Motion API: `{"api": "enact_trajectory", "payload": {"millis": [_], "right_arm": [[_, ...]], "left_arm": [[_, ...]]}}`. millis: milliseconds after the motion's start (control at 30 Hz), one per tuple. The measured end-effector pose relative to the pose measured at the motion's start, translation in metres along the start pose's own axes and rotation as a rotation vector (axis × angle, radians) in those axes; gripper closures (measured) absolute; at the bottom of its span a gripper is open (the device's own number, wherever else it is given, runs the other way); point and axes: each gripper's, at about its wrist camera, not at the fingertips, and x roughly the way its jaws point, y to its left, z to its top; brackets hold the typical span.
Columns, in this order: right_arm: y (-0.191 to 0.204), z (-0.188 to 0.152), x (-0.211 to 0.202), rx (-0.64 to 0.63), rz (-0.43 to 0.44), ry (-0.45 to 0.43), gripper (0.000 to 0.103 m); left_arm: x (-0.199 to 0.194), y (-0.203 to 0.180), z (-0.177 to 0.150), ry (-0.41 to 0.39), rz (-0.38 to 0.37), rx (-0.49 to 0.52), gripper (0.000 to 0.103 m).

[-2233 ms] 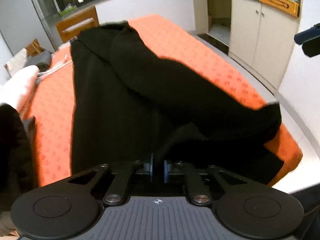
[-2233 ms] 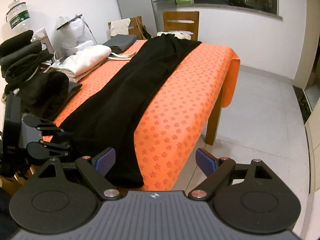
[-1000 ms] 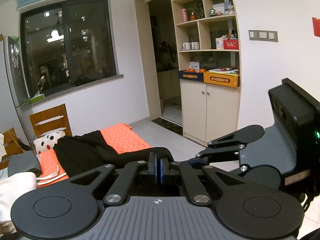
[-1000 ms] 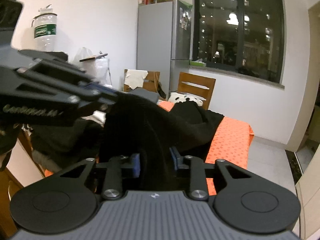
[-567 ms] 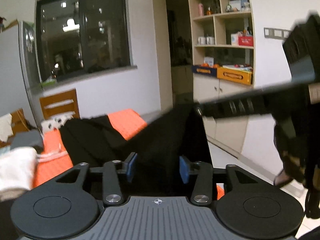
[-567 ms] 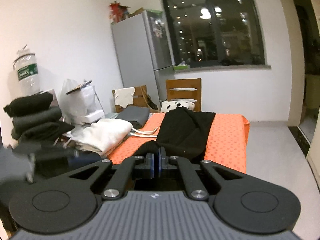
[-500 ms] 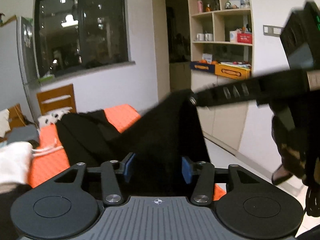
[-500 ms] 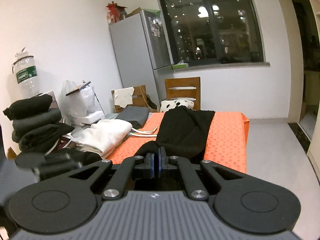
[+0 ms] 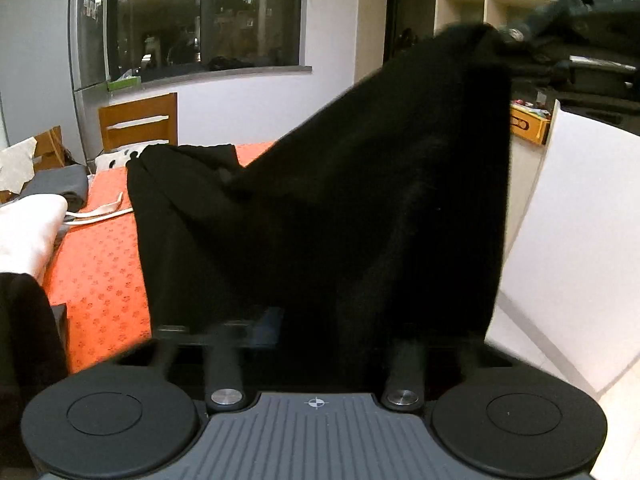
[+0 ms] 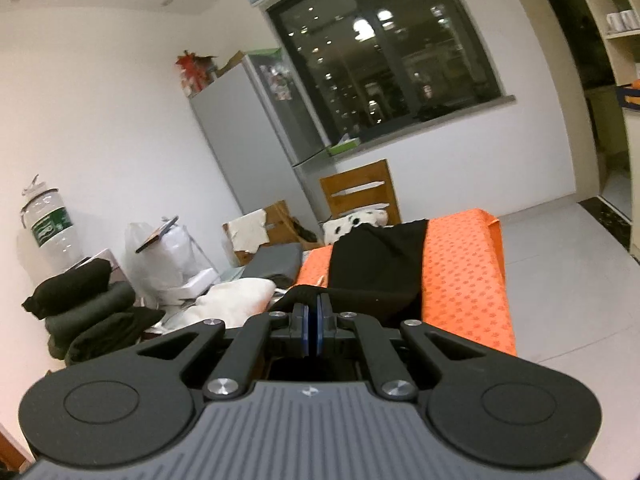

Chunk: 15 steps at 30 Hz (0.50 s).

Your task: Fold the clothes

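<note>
Since a moment ago the left gripper (image 9: 320,320) has sunk and its fingers have snapped shut on the black garment (image 9: 360,200), which hangs up to the right gripper (image 10: 311,330), also pinched shut on a hem. Held at two points like this, the cloth stretches taut for folding, its far end trailing on the orange worktop (image 10: 460,280).

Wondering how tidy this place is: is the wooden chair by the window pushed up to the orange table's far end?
Yes, the wooden chair stands right behind the orange table's far end.

Black garment (image 9: 360,200) lifted off orange tablecloth (image 9: 100,272), draped over left gripper (image 9: 316,320)
</note>
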Motion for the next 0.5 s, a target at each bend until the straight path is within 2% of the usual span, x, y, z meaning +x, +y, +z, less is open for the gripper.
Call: {"api": "enact_trajectory", "payload": {"millis": [100, 267, 367, 467, 500], "right_arm": [[-0.01, -0.013, -0.007, -0.004, -0.063, 0.025, 0.098], [-0.029, -0.044, -0.011, -0.03, -0.142, 0.125, 0.098], [-0.025, -0.063, -0.005, -0.088, -0.125, 0.198, 0.098], [-0.011, -0.072, 0.001, -0.155, -0.089, 0.228, 0.094], [-0.005, -0.073, 0.002, -0.179, -0.07, 0.227, 0.086]], "left_arm": [[-0.022, 0.006, 0.004, -0.117, 0.042, 0.012, 0.097], [-0.068, 0.002, 0.019, -0.285, 0.119, 0.132, 0.097], [-0.085, -0.011, 0.023, -0.331, 0.128, 0.236, 0.097], [-0.093, -0.024, 0.023, -0.349, 0.137, 0.305, 0.097], [-0.097, -0.03, 0.023, -0.35, 0.137, 0.318, 0.097]]}}
